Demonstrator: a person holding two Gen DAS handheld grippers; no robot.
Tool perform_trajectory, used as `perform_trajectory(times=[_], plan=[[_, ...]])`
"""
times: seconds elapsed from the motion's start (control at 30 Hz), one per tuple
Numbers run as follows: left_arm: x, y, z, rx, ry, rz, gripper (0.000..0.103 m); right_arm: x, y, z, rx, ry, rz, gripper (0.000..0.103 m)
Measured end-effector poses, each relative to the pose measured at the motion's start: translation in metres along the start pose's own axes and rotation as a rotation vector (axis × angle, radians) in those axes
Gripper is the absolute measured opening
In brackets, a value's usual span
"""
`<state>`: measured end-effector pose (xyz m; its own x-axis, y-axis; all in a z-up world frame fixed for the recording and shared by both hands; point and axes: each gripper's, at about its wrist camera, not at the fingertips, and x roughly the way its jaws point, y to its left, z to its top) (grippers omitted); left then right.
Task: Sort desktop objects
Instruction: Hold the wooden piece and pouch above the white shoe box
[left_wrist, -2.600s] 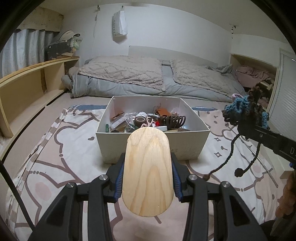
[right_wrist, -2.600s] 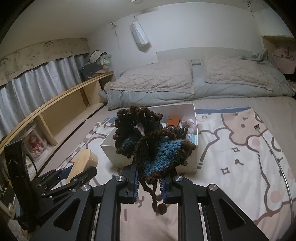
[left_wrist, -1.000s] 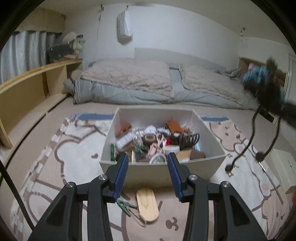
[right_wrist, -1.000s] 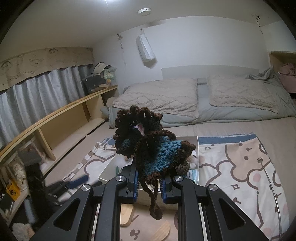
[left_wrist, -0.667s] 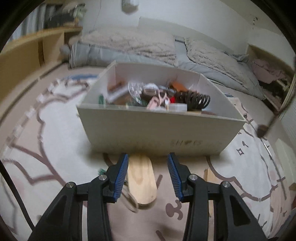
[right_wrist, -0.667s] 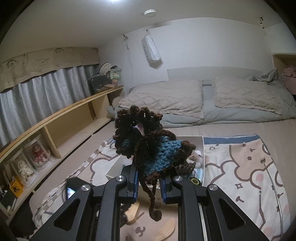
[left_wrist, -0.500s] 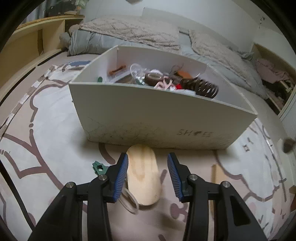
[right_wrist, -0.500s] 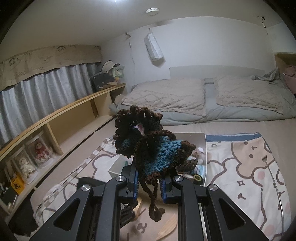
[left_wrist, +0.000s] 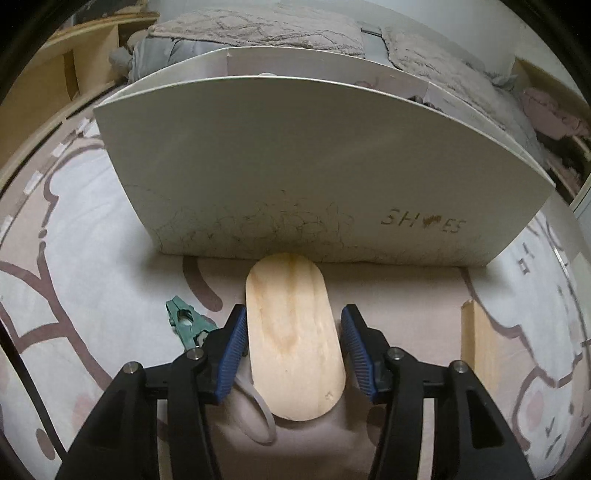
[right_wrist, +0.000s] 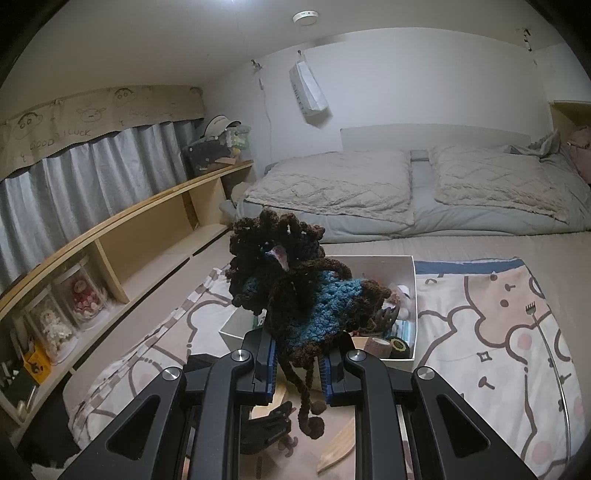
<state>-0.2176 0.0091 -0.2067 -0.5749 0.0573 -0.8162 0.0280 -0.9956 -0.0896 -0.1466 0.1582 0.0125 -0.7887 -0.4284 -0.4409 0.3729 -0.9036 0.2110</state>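
oval wooden board (left_wrist: 293, 339) flat on rug just before white shoe box (left_wrist: 314, 166), between left gripper (left_wrist: 293, 349) jaws just spreading, untouched; stiff, light, best pinched across long edges; right gripper (right_wrist: 297, 363) jaws pinching soft crocheted pouch (right_wrist: 295, 291).

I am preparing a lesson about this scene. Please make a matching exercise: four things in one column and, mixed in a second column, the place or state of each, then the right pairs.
Things
1. wooden board
2. green clip
3. crochet piece
4. white box

Places or states
A. clamped in the right gripper
B. stands behind the board, with SHOES written on its wall
C. flat on the blanket between the open pads of the left gripper
D. on the blanket, left of the board

Pairs: 1-C, 2-D, 3-A, 4-B
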Motion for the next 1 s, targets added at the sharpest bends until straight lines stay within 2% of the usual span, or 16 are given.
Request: perform_trajectory(times=[0.13,0.4,0.6,1.0], plan=[[-0.001,-0.004,-0.002,0.018,0.000,0.033,0.047,0.002,0.000,-0.001,0.003,0.006,-0.002,0.019],[-0.004,-0.008,-0.006,0.011,-0.017,0.025,0.045,0.001,-0.001,-0.002,0.003,0.006,-0.011,0.019],[-0.023,-0.011,-0.008,0.011,-0.070,0.025,0.044,0.001,-0.005,-0.003,0.015,0.005,-0.022,0.019],[-0.072,-0.012,0.011,0.043,-0.191,0.003,0.044,0.001,-0.011,-0.002,0.026,0.002,-0.041,0.019]])
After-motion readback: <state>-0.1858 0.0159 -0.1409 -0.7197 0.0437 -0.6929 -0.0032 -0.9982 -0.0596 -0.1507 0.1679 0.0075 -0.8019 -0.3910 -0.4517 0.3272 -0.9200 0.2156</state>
